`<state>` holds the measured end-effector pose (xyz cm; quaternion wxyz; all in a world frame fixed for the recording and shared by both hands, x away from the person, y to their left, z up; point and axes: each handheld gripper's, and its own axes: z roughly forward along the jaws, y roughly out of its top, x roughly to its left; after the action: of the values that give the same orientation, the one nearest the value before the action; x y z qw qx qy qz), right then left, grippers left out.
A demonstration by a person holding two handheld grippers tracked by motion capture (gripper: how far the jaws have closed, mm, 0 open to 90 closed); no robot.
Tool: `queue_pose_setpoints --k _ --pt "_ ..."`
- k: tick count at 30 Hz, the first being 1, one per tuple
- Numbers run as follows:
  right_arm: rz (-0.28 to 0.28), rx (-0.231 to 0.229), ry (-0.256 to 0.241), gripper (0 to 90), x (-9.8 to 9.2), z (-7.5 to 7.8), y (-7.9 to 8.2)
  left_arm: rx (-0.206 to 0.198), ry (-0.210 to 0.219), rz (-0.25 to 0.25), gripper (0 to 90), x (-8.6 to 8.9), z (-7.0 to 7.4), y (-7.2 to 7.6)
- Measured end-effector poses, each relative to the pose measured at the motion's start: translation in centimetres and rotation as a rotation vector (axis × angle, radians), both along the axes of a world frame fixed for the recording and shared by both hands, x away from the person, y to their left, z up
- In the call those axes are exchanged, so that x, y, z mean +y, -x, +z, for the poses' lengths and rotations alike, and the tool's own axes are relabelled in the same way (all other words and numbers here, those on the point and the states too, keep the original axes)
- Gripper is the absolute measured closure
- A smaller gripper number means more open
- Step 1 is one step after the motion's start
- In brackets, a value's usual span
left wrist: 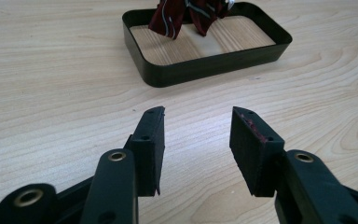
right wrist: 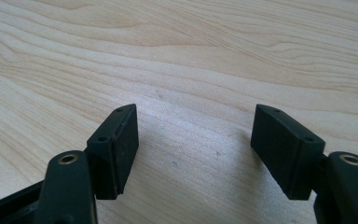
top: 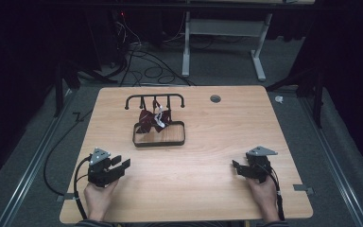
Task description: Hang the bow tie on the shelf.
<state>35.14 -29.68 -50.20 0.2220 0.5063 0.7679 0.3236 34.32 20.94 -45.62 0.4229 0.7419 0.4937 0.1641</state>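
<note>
Table: pale wood [top: 203, 189], dark room behind.
High view: black tray [top: 159, 135] mid-table, dark red cloth [top: 152, 119] draped from a rack [top: 154, 100] into it — left gripper [top: 118, 165] nearer than right gripper [top: 236, 166].
Left gripper view: jaws spread, empty; tray [left wrist: 205, 70] ahead, long side across.
Right gripper view: jaws spread, empty — bare wood.

Light wood bench [top: 217, 179] on grey carpet floor [top: 23, 156]. Dark room beyond. Black cables [top: 146, 66] tangled on floor behind bench. White desk frame [top: 224, 35] farther back. Metal rails [top: 333, 161] flank bench.
</note>
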Motion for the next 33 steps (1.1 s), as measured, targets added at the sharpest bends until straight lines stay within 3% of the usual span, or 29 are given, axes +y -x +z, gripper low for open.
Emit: queue_pose_setpoints --k 7,10,17,29,33 --pt "0.0 0.0 0.0 33.5 0.0 0.0 0.0 0.016 -0.022 0.002 55.3 -0.2 -0.8 -0.2" --pt "0.0 0.0 0.0 33.5 0.0 0.0 0.0 0.031 0.0 0.001 55.2 -0.2 -1.1 -0.3" --pt "0.0 0.0 0.0 33.5 0.0 0.0 0.0 0.042 -0.013 0.004 54.9 -0.5 -1.8 -0.7" --pt "0.001 -0.002 0.001 33.5 0.0 0.0 0.0 0.04 -0.099 0.018 49.5 -1.7 -3.4 -1.5" --pt "0.001 -0.002 0.001 33.5 0.0 0.0 0.0 0.043 -0.166 0.027 43.4 -2.4 -4.1 -1.5"
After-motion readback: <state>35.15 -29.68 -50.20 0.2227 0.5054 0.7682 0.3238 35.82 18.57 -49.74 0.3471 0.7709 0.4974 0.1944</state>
